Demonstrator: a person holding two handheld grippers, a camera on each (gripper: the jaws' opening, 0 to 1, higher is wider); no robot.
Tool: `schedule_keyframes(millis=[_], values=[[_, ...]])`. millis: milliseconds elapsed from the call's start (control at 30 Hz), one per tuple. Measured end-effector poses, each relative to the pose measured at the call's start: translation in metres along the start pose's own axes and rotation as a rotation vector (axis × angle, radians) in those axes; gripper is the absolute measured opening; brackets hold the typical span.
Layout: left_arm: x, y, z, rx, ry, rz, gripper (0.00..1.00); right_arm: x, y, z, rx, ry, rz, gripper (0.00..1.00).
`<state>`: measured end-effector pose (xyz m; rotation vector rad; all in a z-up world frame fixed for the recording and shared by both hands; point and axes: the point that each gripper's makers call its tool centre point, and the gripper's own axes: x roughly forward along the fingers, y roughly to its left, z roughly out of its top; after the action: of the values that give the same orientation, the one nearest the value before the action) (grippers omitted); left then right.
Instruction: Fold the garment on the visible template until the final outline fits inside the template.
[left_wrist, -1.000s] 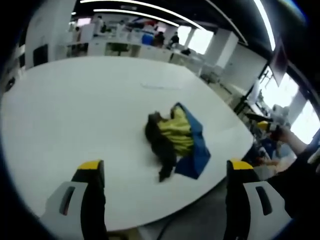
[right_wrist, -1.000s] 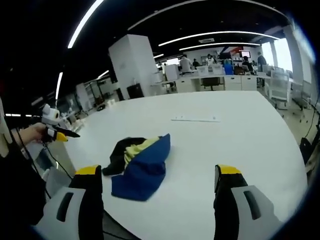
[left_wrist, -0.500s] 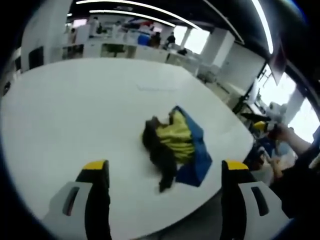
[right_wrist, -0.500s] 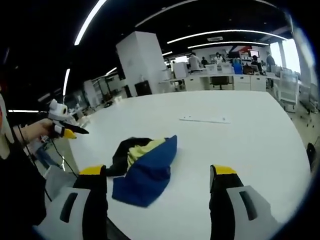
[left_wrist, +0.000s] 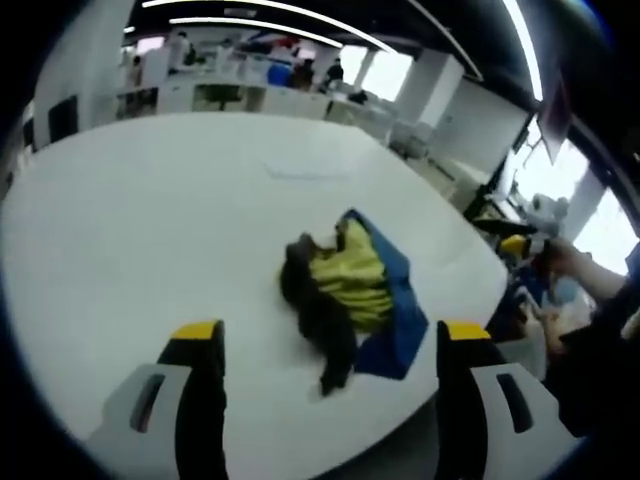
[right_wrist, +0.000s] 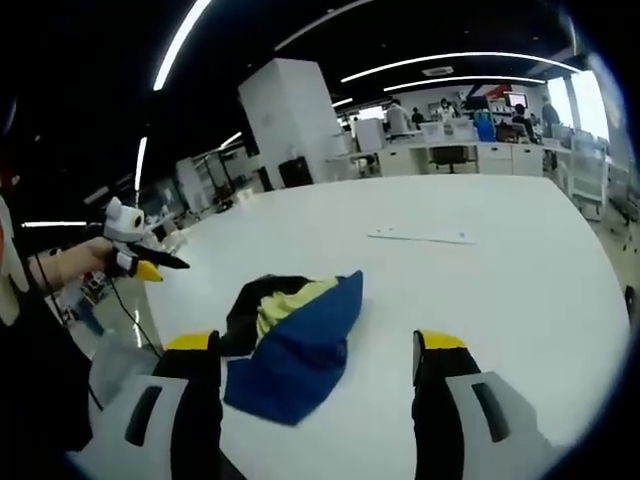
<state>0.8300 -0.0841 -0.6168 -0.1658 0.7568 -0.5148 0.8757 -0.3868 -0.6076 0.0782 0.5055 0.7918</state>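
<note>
Left gripper view: the left gripper (left_wrist: 325, 335) hangs above the near edge of the white table (left_wrist: 150, 220), its yellow-tipped jaws spread wide with nothing between them. Just beyond them lies the garment (left_wrist: 350, 290), crumpled in a heap of blue, yellow and black, close to the table's near right edge. At far right a hand holds the right gripper (left_wrist: 515, 240) off the table.

Right gripper view: the right gripper (right_wrist: 315, 345) is likewise wide open and empty, the garment (right_wrist: 290, 335) lying just ahead between its jaws toward the left one. The left gripper (right_wrist: 140, 262) is held at far left, off the table (right_wrist: 480, 290). A pale strip (right_wrist: 420, 236) lies farther out on the table.
</note>
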Motion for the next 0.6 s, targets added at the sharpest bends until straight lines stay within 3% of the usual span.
schedule_keyframes(millis=[167, 600], values=[[0.005, 0.001, 0.005, 0.013, 0.000, -0.006, 0.82, 0.008, 0.000, 0.001, -0.019, -0.002, 0.009, 0.76], [0.022, 0.004, 0.020, 0.037, -0.007, -0.024, 0.80, 0.030, 0.003, 0.010, -0.031, 0.020, 0.043, 0.47]])
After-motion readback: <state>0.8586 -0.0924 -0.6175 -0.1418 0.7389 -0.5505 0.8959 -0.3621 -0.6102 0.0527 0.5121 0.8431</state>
